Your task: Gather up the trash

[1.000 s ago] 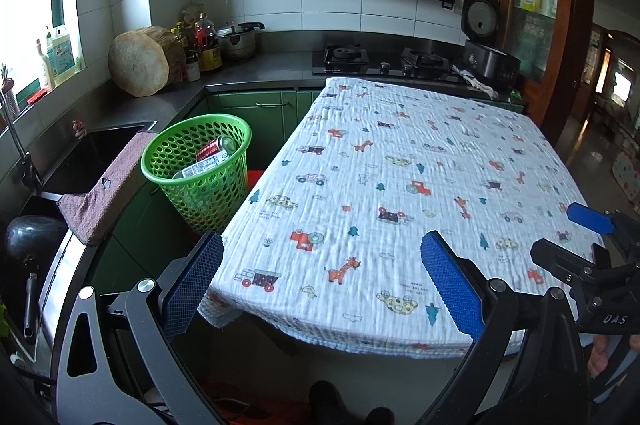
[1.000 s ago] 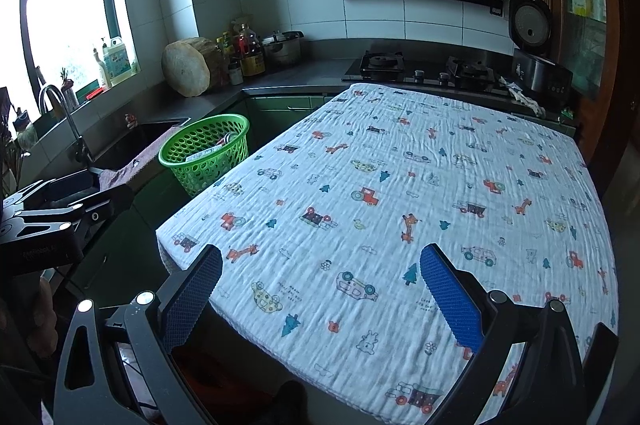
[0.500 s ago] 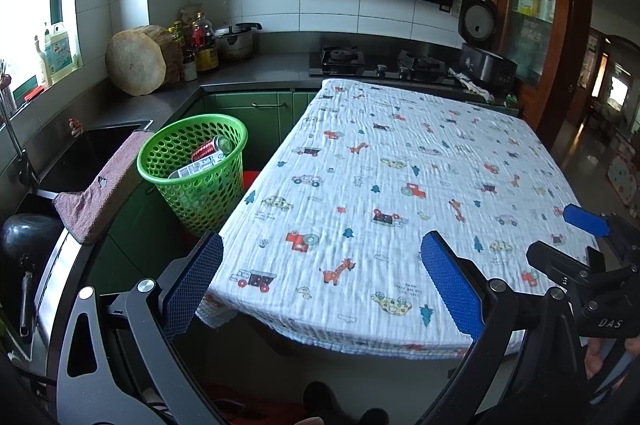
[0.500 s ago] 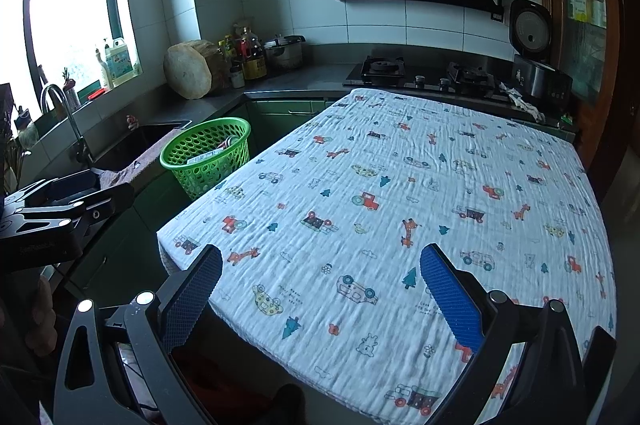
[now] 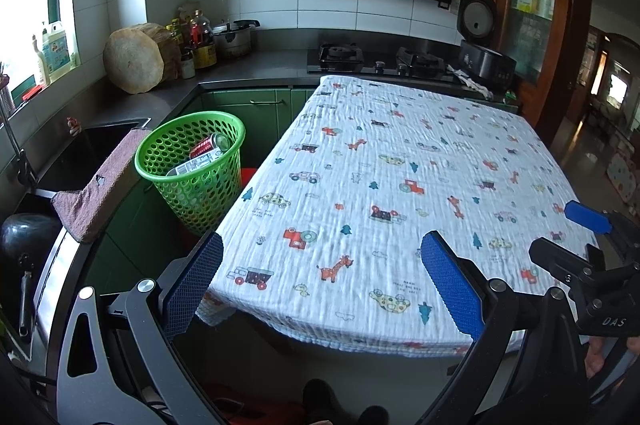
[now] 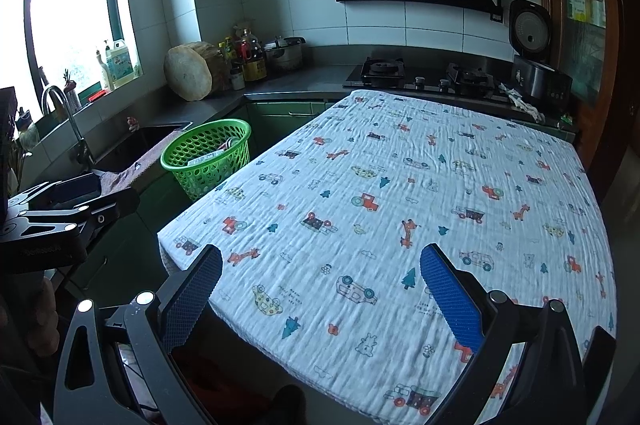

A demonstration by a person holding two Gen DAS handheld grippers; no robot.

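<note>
A green perforated basket (image 5: 192, 161) stands left of the table and holds a red can (image 5: 208, 145) and white cartons; it also shows in the right wrist view (image 6: 206, 155). My left gripper (image 5: 320, 285) is open and empty, held back from the table's near edge. My right gripper (image 6: 320, 289) is open and empty over the near edge of the table (image 6: 400, 205), which has a white cloth printed with cars and giraffes. No loose trash shows on the cloth.
A dark counter with a sink (image 5: 80, 153), a pink towel (image 5: 100, 193), a round wooden block (image 5: 134, 61), bottles and a pot runs along the left. A gas hob (image 5: 376, 59) and rice cooker (image 5: 480, 49) stand behind the table.
Both grippers have drawn back and risen slightly from the table; the view shifted a little. Both stay open and empty.
</note>
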